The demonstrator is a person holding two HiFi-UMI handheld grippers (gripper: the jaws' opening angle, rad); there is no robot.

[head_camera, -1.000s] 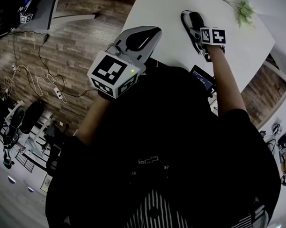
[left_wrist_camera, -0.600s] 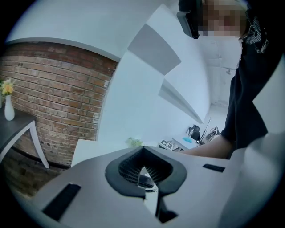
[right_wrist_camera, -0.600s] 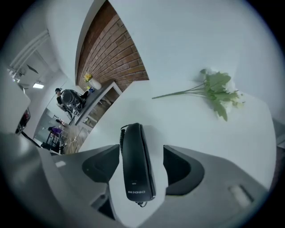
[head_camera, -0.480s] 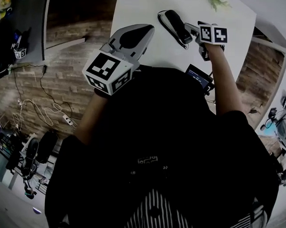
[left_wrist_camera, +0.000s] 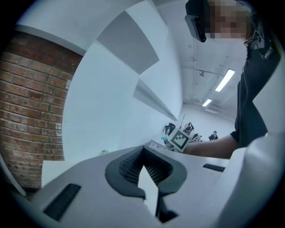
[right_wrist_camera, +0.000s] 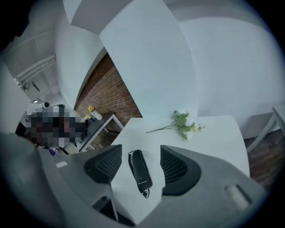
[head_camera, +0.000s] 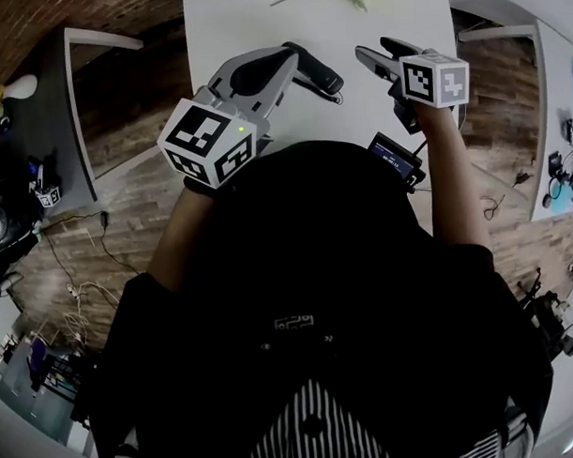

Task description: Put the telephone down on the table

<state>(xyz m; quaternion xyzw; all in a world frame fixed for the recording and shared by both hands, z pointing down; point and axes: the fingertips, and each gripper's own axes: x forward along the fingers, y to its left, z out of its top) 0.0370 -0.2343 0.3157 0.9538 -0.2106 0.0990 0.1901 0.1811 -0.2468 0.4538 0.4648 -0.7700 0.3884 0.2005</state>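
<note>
The black telephone handset (head_camera: 315, 72) lies flat on the white table (head_camera: 237, 20), its coiled cord at the near end. In the right gripper view the telephone handset (right_wrist_camera: 140, 171) shows between the wide pads, farther out and untouched. My right gripper (head_camera: 375, 50) hangs to the handset's right with jaws apart and closing, nothing gripped. My left gripper (head_camera: 278, 62) points at the handset's left end, jaws together and empty. Whether it touches the handset I cannot tell. The left gripper (left_wrist_camera: 143, 153) view shows only wall and ceiling beyond.
A green flower sprig (right_wrist_camera: 182, 124) lies at the table's far side. A small dark device with a screen (head_camera: 394, 157) sits at the near table edge by my right arm. A grey side table (head_camera: 75, 94) stands left over the brick-patterned floor, with cables.
The right gripper has drawn back from the handset, which now lies alone on the table. The left gripper has come close to the handset. The head view has swung.
</note>
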